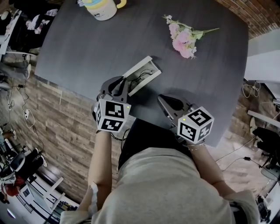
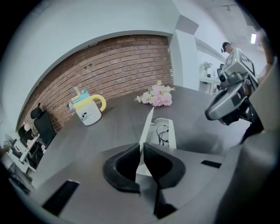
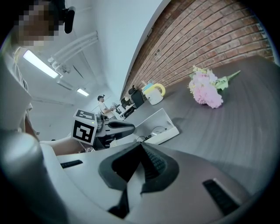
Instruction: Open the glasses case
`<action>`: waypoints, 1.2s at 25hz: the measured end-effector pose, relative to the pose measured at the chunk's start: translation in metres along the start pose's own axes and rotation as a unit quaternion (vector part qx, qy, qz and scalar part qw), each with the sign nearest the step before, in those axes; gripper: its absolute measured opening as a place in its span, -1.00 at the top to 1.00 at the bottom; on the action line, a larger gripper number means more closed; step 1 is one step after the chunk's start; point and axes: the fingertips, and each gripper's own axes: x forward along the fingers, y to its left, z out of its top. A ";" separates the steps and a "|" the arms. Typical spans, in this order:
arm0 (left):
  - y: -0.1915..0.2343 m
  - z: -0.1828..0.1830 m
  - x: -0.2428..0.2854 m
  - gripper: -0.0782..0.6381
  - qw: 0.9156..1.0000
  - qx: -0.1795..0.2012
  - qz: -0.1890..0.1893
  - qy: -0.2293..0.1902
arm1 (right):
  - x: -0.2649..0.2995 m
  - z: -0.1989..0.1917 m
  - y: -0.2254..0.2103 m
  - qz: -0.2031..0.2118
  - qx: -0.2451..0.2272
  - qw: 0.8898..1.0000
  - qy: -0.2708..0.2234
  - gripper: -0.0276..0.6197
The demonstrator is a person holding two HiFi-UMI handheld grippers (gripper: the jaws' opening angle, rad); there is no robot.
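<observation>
The white glasses case (image 1: 148,74) lies open near the front edge of the dark table (image 1: 87,48). Its lid (image 2: 147,127) stands up on edge, and dark-framed glasses (image 2: 162,131) lie in the tray. My left gripper (image 2: 141,151) is shut on the near end of the lid, whose thin white edge is pinched between the black pads. In the head view the left gripper (image 1: 121,87) sits at the case's near left corner. My right gripper (image 3: 141,146) is shut with nothing in it, and it hovers to the right of the case (image 3: 159,127), apart from it.
A white mug with a yellow handle (image 1: 101,8) stands at the table's far side. A bunch of pink flowers (image 1: 183,37) lies at the far right. The table's front edge runs just below both grippers, with a brick wall face beneath it.
</observation>
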 end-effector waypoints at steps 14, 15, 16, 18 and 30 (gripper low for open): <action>0.037 -0.002 0.019 0.66 0.998 -0.050 0.037 0.014 | 0.002 0.005 -0.005 -0.005 0.001 1.000 -0.005 0.89; 0.038 -0.002 0.019 0.66 0.998 -0.057 0.039 0.013 | 0.003 0.005 -0.005 -0.005 0.002 1.000 -0.006 0.89; 0.038 -0.002 0.019 0.66 0.997 -0.064 0.040 0.012 | 0.003 0.006 -0.005 -0.005 0.004 1.000 -0.008 0.89; 0.038 -0.002 0.018 0.66 0.996 -0.075 0.040 0.009 | 0.005 0.009 -0.005 -0.005 0.005 1.000 -0.013 0.89; 0.030 0.000 0.005 0.65 0.991 -0.128 0.029 -0.007 | -0.001 0.011 -0.001 -0.004 -0.007 1.000 -0.018 0.89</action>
